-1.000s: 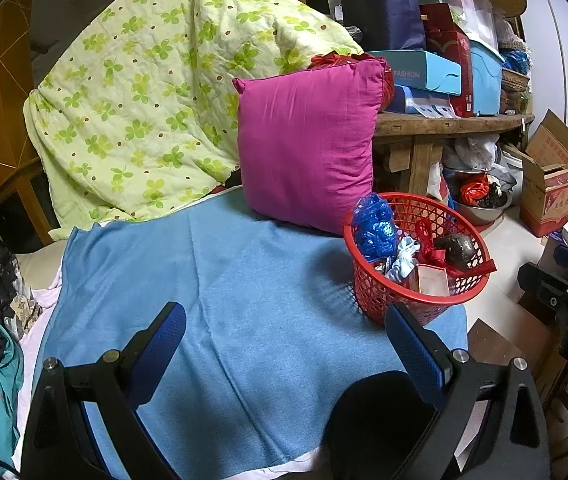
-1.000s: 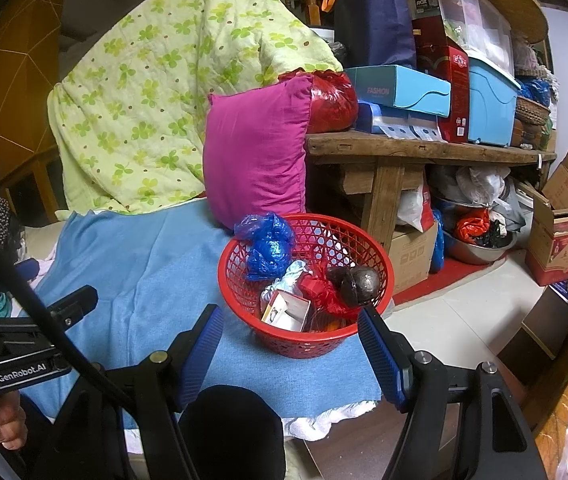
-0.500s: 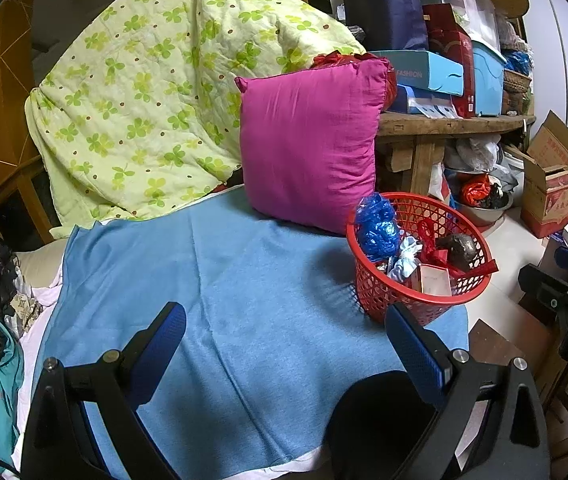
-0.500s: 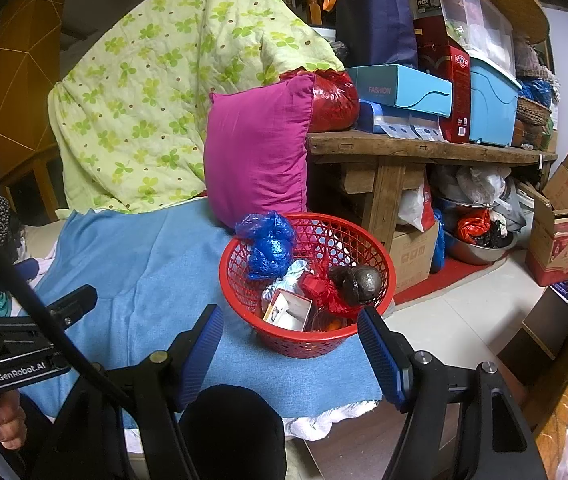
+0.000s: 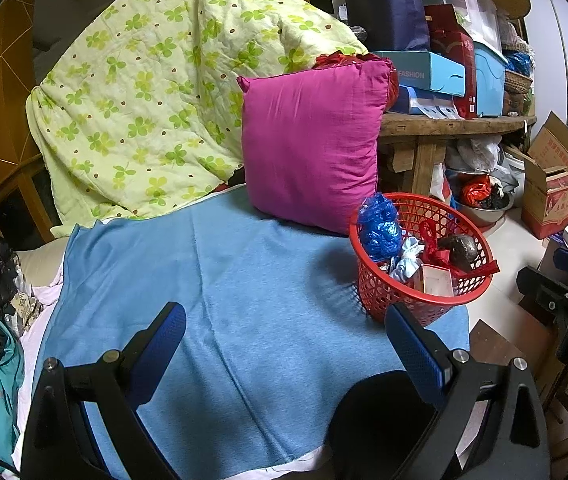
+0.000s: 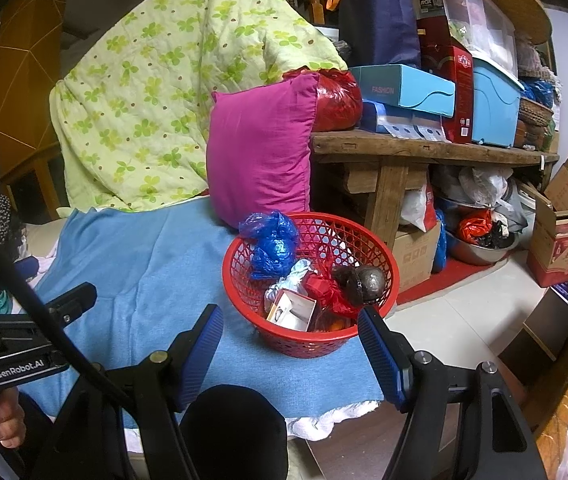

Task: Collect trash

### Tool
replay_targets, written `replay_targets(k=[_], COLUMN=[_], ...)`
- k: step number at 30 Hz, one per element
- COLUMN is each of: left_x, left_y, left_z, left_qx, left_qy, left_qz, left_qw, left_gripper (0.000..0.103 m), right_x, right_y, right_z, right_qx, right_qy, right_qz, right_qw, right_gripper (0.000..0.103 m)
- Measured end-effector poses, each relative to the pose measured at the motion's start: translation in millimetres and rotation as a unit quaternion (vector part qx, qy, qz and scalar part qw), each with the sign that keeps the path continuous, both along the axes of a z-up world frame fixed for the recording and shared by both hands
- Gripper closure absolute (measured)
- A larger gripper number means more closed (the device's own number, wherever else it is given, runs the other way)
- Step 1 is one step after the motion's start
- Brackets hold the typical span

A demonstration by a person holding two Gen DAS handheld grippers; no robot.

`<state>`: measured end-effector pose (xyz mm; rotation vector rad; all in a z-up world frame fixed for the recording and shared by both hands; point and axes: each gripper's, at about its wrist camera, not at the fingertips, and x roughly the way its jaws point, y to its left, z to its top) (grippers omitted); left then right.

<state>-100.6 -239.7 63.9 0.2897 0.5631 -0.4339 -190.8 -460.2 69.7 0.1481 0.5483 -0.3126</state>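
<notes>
Both the left gripper (image 5: 284, 342) and right gripper (image 6: 290, 340) hover with jaws spread wide and empty above the blue cloth (image 5: 219, 280), near the red basket (image 6: 366, 334)

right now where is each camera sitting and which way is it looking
Left wrist: sits on the left tool, looking forward and down over the blue cloth toward the pink pillow; its own two open fingers show, empty.
Right wrist: sits on the right tool, looking down at the red basket of trash; its open fingers, the left tool and a hand show.
Shared: basket, pillow, cloth, green quilt.
</notes>
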Motion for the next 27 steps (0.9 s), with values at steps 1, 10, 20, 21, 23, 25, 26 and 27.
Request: replay_targets(k=[1,10,20,21,23,25,26,27], left_x=[0.2,-0.1,-2.3,-2.6,-3.4,-3.9,-4.3,-4.7], left_y=[0.1,0.6,-0.6,-0.7,-0.8,-1.3,-1.8,-2.1], left_z=[0.0,1.2,3.7,3.8,4.2,4.3,4.4,4.4], left_qx=[0.000,-0.002,-0.003,-0.003,-0.003,-0.003,-0.003,-0.003], left_qy=[0.000,0.000,-0.006,-0.006,-0.007,-0.008,-0.008,-0.009], left_qz=[-0.001,-0.003,-0.007,-0.008,-0.007,-0.007,-0.007,-0.008], left_qw=[1.0000,1.0000,1.0000,0.9999,0.9999,0.9999,0.9999,0.9999], left_gripper=[0.003,0.003,0.003,0.003,0.003,0.003,0.003,0.003], right_x=[0.6,0.1,3.0,2.6,1.8,1.3,0.9,0.6], right_y=[0.3,0.6,-2.0,-2.4,-3.8,-4.6,-5.0,-5.3], right_z=[0.3,-0.1,5.2,5.2,4.9,4.9,5.0,5.2], right_qx=[0.000,-0.002,-0.009,-0.010,-0.010,-0.008,-0.008,-0.009], right_qy=[0.000,0.000,0.003,0.004,0.004,0.003,0.003,0.003], right_qz=[0.000,-0.001,-0.008,-0.009,-0.011,-0.013,-0.013,-0.013], right_qw=[1.000,1.000,1.000,1.000,1.000,1.000,1.000,1.000], right_gripper=[0.030,0.030,0.030,0.030,0.030,0.030,0.030,0.030])
